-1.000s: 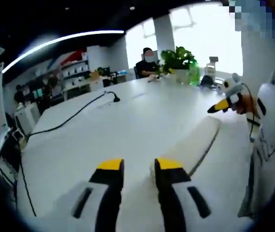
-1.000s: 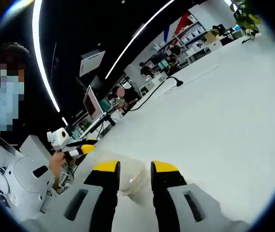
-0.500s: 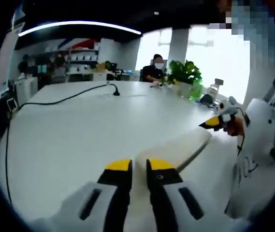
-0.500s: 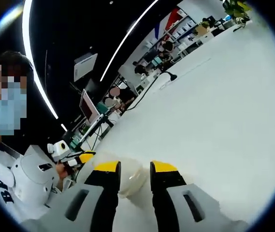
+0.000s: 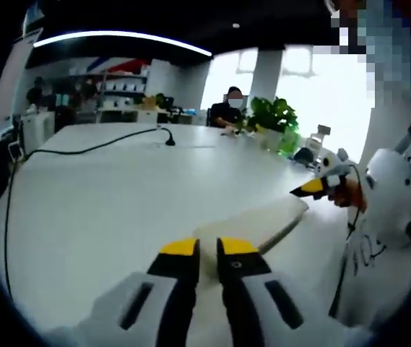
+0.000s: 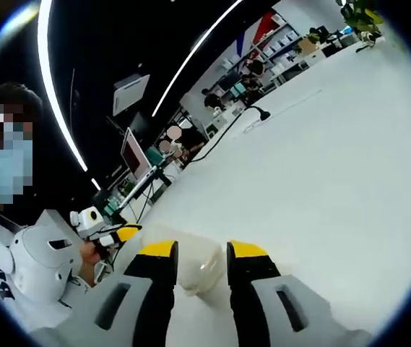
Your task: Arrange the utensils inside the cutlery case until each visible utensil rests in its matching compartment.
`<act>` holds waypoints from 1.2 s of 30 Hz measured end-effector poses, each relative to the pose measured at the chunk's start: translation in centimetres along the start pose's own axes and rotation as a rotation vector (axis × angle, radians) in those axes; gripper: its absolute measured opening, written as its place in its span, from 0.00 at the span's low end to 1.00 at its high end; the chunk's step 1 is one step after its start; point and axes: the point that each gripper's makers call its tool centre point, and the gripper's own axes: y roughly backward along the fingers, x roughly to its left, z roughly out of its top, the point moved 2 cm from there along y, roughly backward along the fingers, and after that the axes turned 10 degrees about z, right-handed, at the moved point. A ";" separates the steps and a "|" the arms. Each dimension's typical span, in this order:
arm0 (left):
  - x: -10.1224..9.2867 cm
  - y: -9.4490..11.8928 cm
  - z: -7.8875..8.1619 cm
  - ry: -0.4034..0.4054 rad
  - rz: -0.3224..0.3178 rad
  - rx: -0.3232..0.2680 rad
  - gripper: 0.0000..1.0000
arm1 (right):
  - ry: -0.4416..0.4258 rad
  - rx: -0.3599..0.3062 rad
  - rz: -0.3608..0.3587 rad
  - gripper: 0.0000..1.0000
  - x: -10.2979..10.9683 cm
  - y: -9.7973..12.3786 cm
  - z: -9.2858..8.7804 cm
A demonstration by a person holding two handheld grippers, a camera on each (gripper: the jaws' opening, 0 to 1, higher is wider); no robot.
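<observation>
A long cream cutlery case [image 5: 259, 220] lies closed on the white table [image 5: 104, 210], and no utensils are visible. In the left gripper view my left gripper [image 5: 209, 247] has its yellow-tipped jaws nearly together on the case's near end. My right gripper [image 5: 313, 188] holds the far end. In the right gripper view my right gripper [image 6: 202, 250] is shut on the rounded end of the case [image 6: 198, 267], which sits between its jaws. The left gripper [image 6: 122, 233] meets the case's other end, at the left of that view.
A black cable [image 5: 82, 150] runs across the table to a small stand. A green plant [image 5: 270, 116] and a seated person [image 5: 230, 108] are at the table's far end. The person holding the grippers, in a white shirt [image 5: 396, 195], stands at the right. Monitors [image 6: 134, 153] and shelves line the room.
My left gripper's jaws have come closer together on the case end, and its view has swung lower and to the left. The right gripper stays shut on the case.
</observation>
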 end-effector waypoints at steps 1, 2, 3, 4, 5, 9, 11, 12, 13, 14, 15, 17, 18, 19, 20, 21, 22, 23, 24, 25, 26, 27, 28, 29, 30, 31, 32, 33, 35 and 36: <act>-0.1 -0.1 -0.1 -0.002 -0.003 0.002 0.09 | -0.004 0.004 -0.005 0.28 -0.1 0.0 -0.1; -0.2 -0.1 -0.1 -0.001 -0.005 0.000 0.09 | -0.009 0.005 -0.012 0.29 -0.3 -0.1 -0.1; -0.2 -0.2 -0.1 0.007 -0.008 -0.007 0.09 | -0.013 0.007 -0.015 0.30 -0.4 -0.1 -0.1; -0.1 -0.3 -0.1 0.018 -0.012 -0.007 0.09 | -0.014 0.013 -0.016 0.31 -0.5 -0.1 -0.2; 0.0 -0.4 -0.2 0.021 -0.011 -0.009 0.09 | -0.018 0.016 -0.016 0.34 -0.6 -0.2 -0.3; 1.2 -0.4 -0.5 0.001 0.038 -0.009 0.11 | -0.063 0.003 0.003 0.37 -0.4 -0.1 -0.5; 1.3 -0.4 -0.6 0.028 0.026 -0.012 0.11 | -0.070 0.008 0.003 0.37 -0.3 -0.2 -0.7; 1.3 -0.4 -0.6 0.040 0.015 -0.012 0.11 | -0.065 0.018 -0.001 0.37 -0.3 -0.3 -0.8; 1.2 -0.5 -0.6 0.044 0.012 -0.010 0.11 | -0.057 0.026 -0.005 0.37 -0.3 -0.4 -0.9; 1.0 -0.5 -0.7 0.043 0.003 -0.009 0.11 | -0.052 0.032 -0.007 0.37 -0.3 -0.4 -1.0; 0.8 -0.5 -0.8 0.043 -0.004 -0.005 0.11 | -0.054 0.038 -0.007 0.36 -0.3 -0.5 -1.0; 0.7 -0.6 -0.8 0.046 -0.007 -0.006 0.11 | -0.070 0.051 0.004 0.36 -0.2 -0.7 -1.2; 0.7 -0.5 -0.8 0.044 -0.007 -0.004 0.11 | -0.072 0.053 0.006 0.35 -0.2 -0.8 -1.3; 0.7 -0.5 -0.7 0.043 -0.004 -0.006 0.10 | -0.075 0.057 0.009 0.35 -0.3 -0.9 -1.3; 0.8 -0.4 -0.8 0.049 -0.002 -0.004 0.10 | -0.075 0.062 0.013 0.35 -0.2 -1.0 -1.3; 0.8 -0.4 -0.8 0.060 -0.007 -0.002 0.10 | -0.074 0.065 0.014 0.34 -0.2 -1.1 -1.3; 0.7 -0.4 -0.8 0.065 -0.015 0.000 0.10 | -0.070 0.068 0.014 0.34 -0.1 -1.1 -1.3; 0.6 -0.4 -0.8 0.069 -0.018 0.002 0.10 | -0.066 0.070 0.015 0.34 -0.1 -1.1 -1.3; 0.5 -0.5 -0.8 0.071 -0.025 0.003 0.10 | -0.061 0.070 0.014 0.34 0.0 -1.2 -1.2; 0.4 -0.5 -0.8 0.076 -0.032 0.005 0.10 | -0.054 0.071 0.013 0.34 0.0 -1.2 -1.2; 0.4 -0.5 -0.8 0.076 -0.032 0.004 0.10 | -0.049 0.073 0.011 0.34 0.0 -1.2 -1.1; 0.4 -0.5 -0.8 0.078 -0.032 0.005 0.10 | -0.043 0.075 0.010 0.34 0.0 -1.2 -1.1; 0.5 -0.5 -0.8 0.081 -0.033 0.005 0.10 | -0.040 0.076 0.008 0.34 0.0 -1.2 -1.1; 0.5 -0.5 -0.8 0.081 -0.033 0.006 0.10 | -0.039 0.076 0.008 0.34 0.1 -1.2 -1.1; 0.5 -0.5 -0.8 0.081 -0.031 0.005 0.10 | -0.038 0.076 0.008 0.34 0.1 -1.2 -1.1; 0.4 -0.5 -0.8 0.079 -0.030 0.004 0.10 | -0.037 0.075 0.008 0.34 0.1 -1.1 -1.1; 0.4 -0.5 -0.8 0.077 -0.028 0.002 0.10 | -0.032 0.070 0.010 0.34 0.1 -1.1 -0.9; 0.5 -0.5 -0.8 0.078 -0.027 0.000 0.10 | -0.028 0.068 0.011 0.34 0.2 -1.1 -0.8; 0.5 -0.4 -0.9 0.079 -0.025 -0.005 0.10 | -0.016 0.067 0.013 0.34 0.2 -1.0 -0.7; 0.5 -0.4 -0.9 0.079 -0.024 -0.008 0.10 | -0.013 0.071 0.012 0.33 0.2 -1.0 -0.7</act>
